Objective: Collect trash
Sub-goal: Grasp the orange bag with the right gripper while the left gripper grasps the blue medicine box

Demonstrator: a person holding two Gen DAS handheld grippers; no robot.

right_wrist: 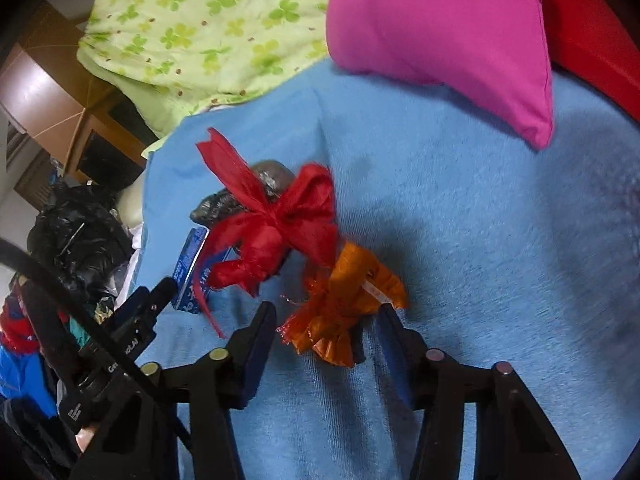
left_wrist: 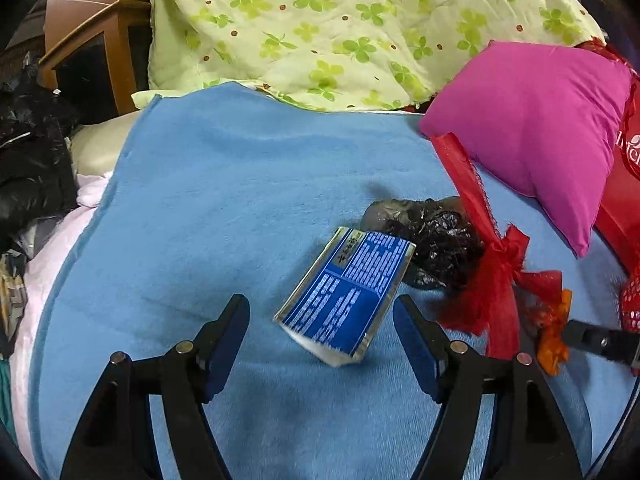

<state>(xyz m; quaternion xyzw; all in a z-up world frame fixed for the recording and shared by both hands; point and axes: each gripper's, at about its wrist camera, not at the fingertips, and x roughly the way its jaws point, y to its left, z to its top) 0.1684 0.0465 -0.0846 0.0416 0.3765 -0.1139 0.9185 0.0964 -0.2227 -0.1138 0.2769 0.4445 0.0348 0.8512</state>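
**Barely begun: four scraps on the blue blanket, none lifted**

Evidently the collecting is at its start. All the trash I can make out lies on the blue blanket point(left_wrist: 224, 184) spread over the bed: a blue foil packet point(left_wrist: 346, 294) near the middle, a crumpled black plastic wad point(left_wrist: 432, 240) just beyond it and touching its far corner, a red ribbon bow point(right_wrist: 280, 224) draped over that wad, and an orange wrapper point(right_wrist: 344, 312) nearest on the right.

The left hand-held gripper point(left_wrist: 322, 344) hangs wide open with the near end of the packet between its jaws, not pinched. The right hand-held gripper point(right_wrist: 328, 340) straddles the orange wrapper; its jaws are partly drawn in, but a gap shows on the left side, so I'd call it not yet gripped.

A pink cushion point(left_wrist: 532, 128) and a clover-print quilt point(left_wrist: 340, 20) sit at the far side. A black bag point(right_wrist: 76, 236) slumps off the left edge of the bed; whether it is the bin bag, I cannot tell. All four pieces remain to be picked up.
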